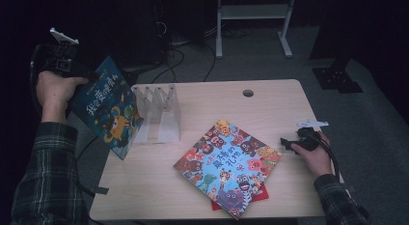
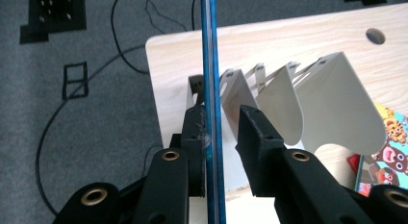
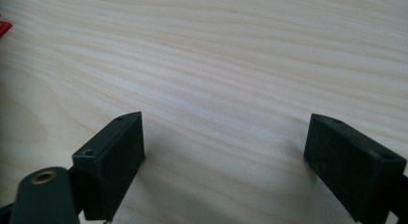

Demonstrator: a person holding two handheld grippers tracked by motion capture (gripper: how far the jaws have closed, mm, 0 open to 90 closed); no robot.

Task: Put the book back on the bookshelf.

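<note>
Blue is what we have in hand: the blue picture book (image 1: 107, 109) is up at the left edge of the table (image 1: 270, 97), tilted, its lower corner just off the table's left side and right beside the clear file rack (image 1: 158, 111). Our left gripper (image 1: 79, 73) is on the book's upper left corner, with our left hand (image 1: 57, 87) wrapped behind it. Looking along that gripper, we see the book (image 2: 212, 89) edge-on between the black jaws: the left jaw lies against the cover, the right one stands clear of it with a gap showing, so the pads are not pinching it, the grip is loose. Past the book's edge the rack's dividers (image 2: 308, 104) fan out on the pale wood, and grey carpet (image 2: 96, 113) with cables runs off to the side.

Over on the right, our right gripper (image 1: 288, 144) rests low at the table's right edge, well away from the book, our right hand (image 1: 316, 155) around it. Its jaws stand wide apart over bare wood (image 3: 216, 65), nothing between them.

Mid-table, a second colourful book (image 1: 226, 162) lies flat, on top of a red one (image 1: 260, 193) whose corner peeks out beneath
</note>
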